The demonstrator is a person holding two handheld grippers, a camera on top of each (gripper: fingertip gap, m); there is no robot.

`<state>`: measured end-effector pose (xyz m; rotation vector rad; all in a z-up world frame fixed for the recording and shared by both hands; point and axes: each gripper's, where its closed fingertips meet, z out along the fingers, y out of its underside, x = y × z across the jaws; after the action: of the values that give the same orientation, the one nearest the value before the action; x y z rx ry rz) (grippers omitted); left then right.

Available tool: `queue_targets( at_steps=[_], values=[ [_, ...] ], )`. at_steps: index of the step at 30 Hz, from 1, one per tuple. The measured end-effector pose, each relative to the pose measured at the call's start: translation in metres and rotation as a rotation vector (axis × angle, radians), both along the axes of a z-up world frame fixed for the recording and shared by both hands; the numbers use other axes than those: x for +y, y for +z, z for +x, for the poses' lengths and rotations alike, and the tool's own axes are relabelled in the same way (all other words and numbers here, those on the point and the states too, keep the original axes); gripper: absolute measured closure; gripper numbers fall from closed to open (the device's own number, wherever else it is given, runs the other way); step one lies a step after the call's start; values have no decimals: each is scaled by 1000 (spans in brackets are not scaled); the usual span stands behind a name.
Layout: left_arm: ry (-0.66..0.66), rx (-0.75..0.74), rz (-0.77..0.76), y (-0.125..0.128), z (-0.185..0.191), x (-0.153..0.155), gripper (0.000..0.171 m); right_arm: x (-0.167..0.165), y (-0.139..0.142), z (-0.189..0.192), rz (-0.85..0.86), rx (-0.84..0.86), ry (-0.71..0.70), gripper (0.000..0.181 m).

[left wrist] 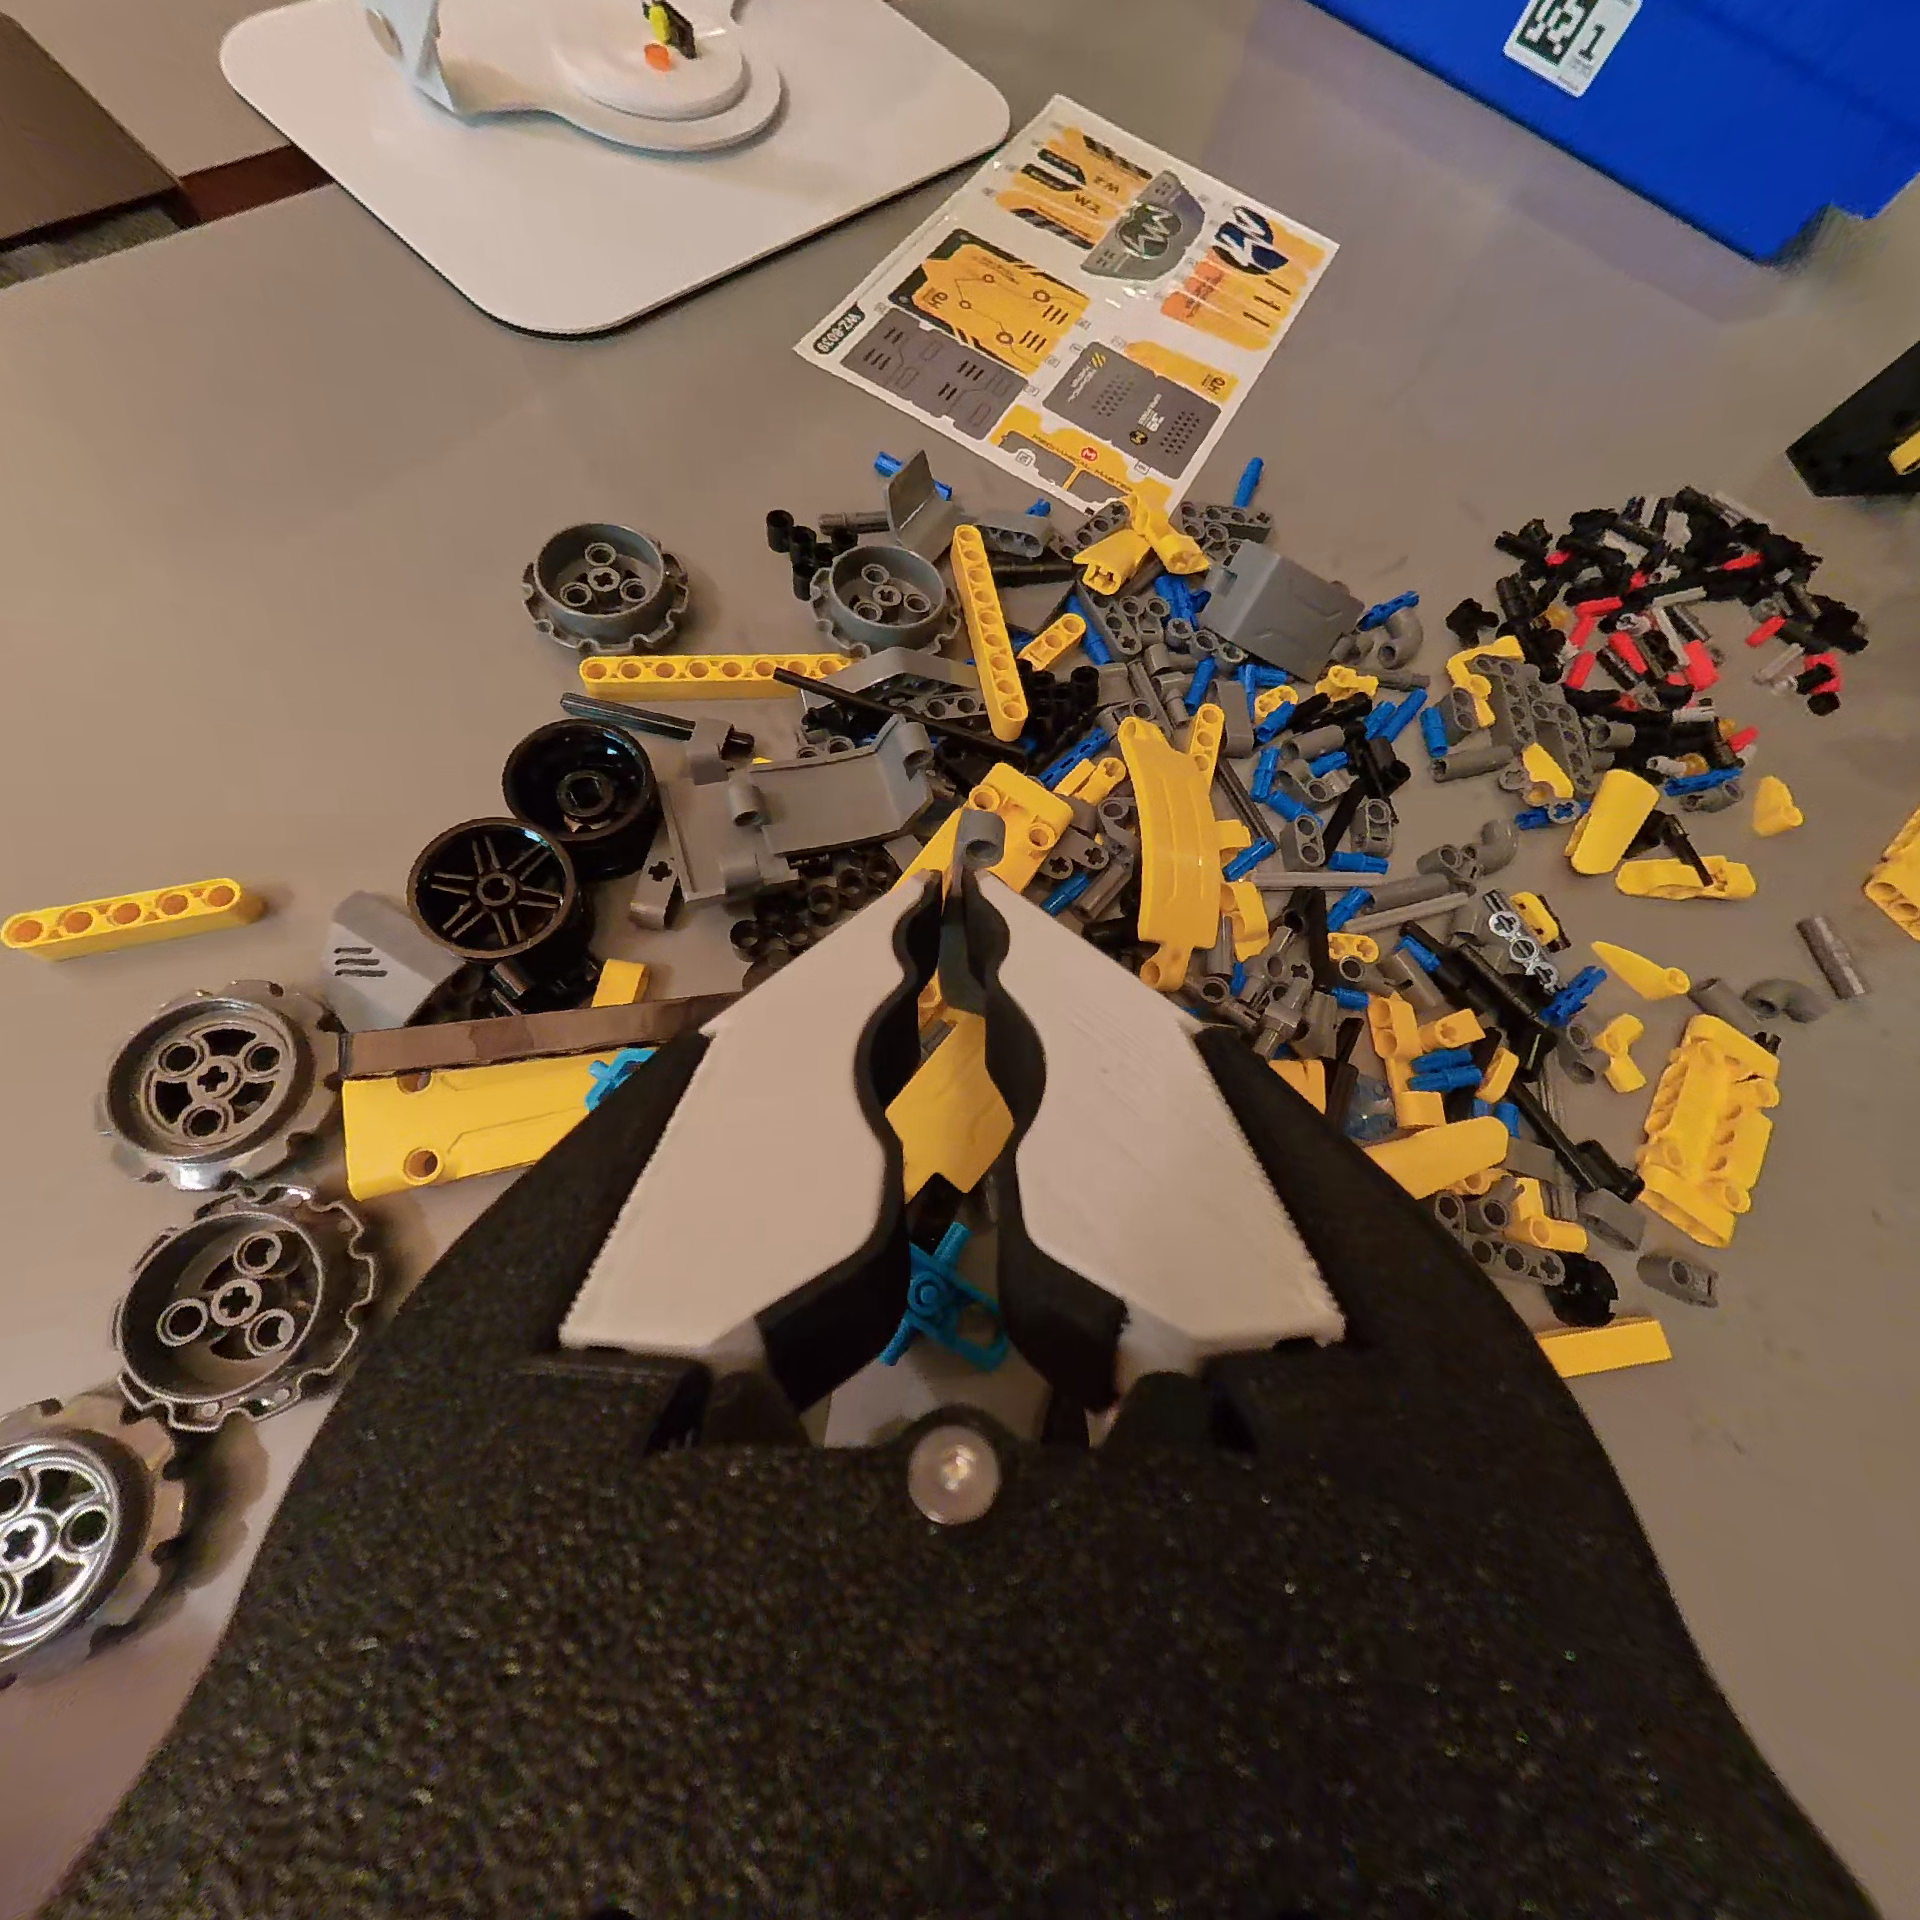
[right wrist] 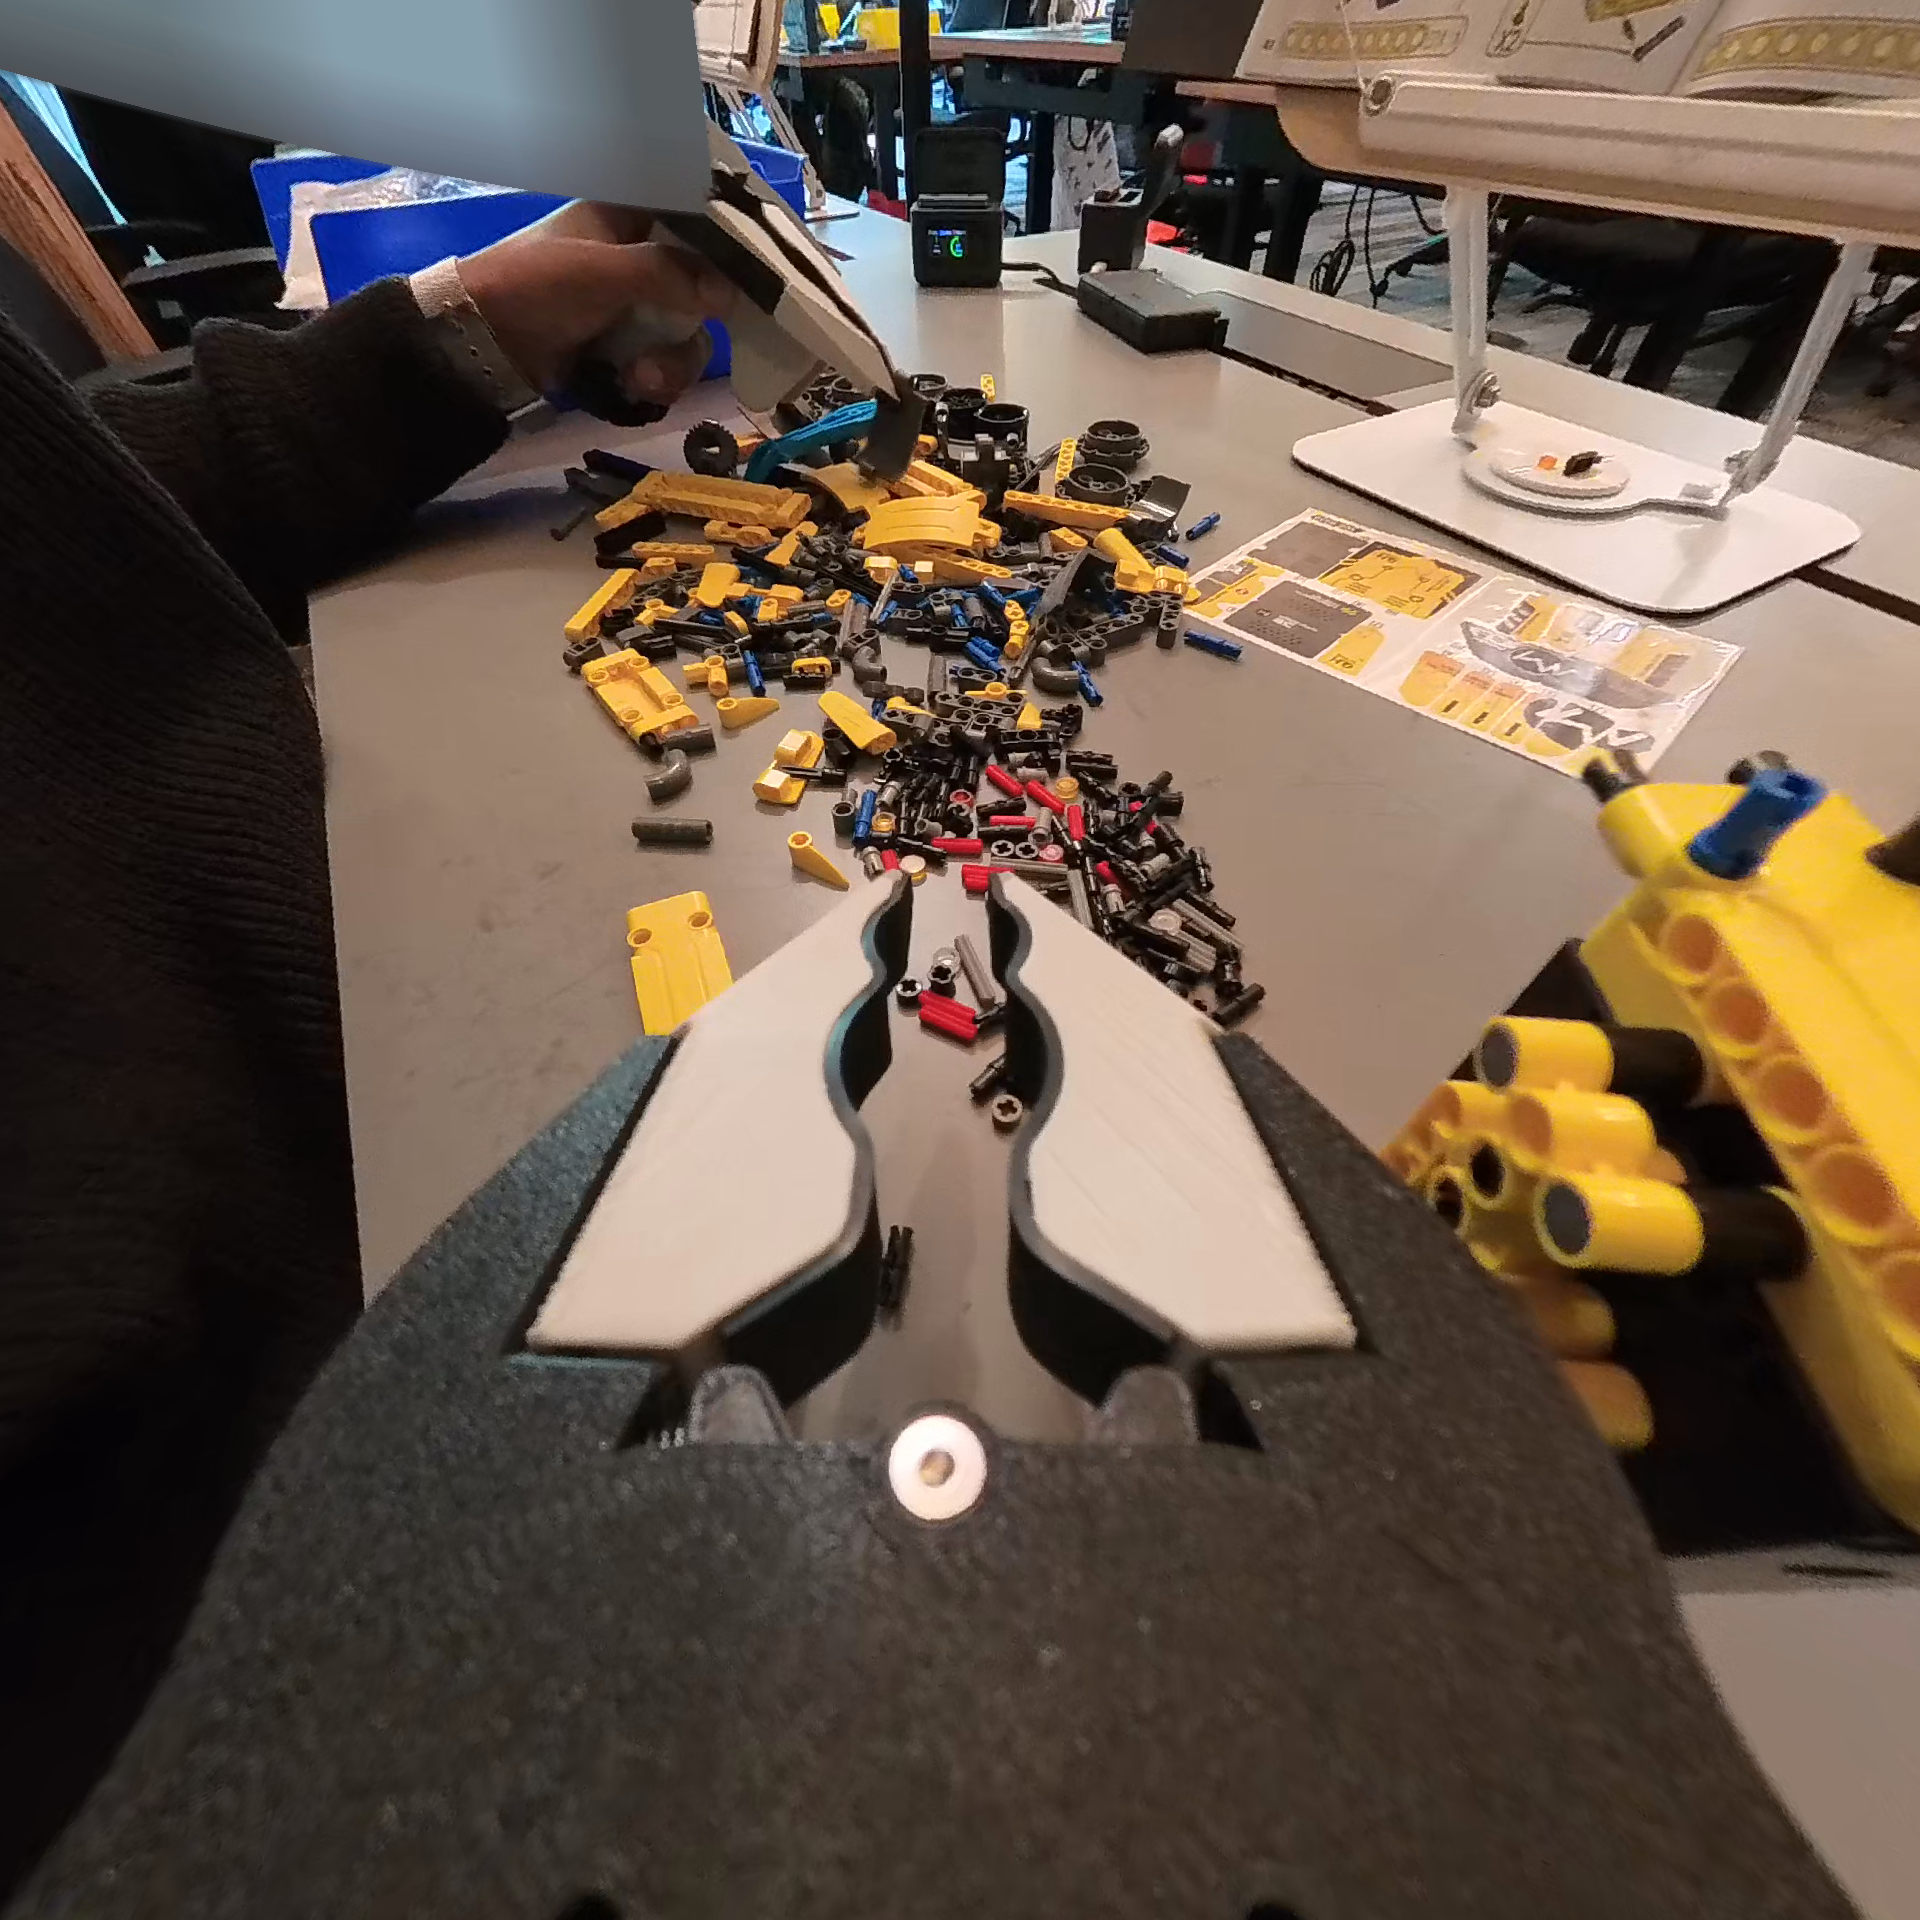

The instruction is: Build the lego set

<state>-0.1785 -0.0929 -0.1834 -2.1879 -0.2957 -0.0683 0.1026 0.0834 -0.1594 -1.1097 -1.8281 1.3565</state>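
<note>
Grey angled piece [right wrist: 896, 434] hangs downward, pinched by left gripper [left wrist: 961, 883].

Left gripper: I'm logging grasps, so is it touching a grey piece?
Touching. In the right wrist view the left gripper has its tips closed on a grey piece above the pile; the left wrist view shows the same piece at its tips.

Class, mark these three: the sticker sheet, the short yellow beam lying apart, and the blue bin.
sticker sheet [left wrist: 1070, 312], left wrist view, middle of the sheet.
short yellow beam [left wrist: 130, 914], left wrist view, its holed face.
blue bin [left wrist: 1704, 114], left wrist view, its side wall.
</note>
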Motion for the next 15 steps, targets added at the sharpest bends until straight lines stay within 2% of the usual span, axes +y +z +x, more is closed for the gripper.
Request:
queue_targets(
  at_steps=[15],
  values=[
    [20,-3,53,9,-4,0,166,-1,0,0,-4,-5,6,167]
  ],
)
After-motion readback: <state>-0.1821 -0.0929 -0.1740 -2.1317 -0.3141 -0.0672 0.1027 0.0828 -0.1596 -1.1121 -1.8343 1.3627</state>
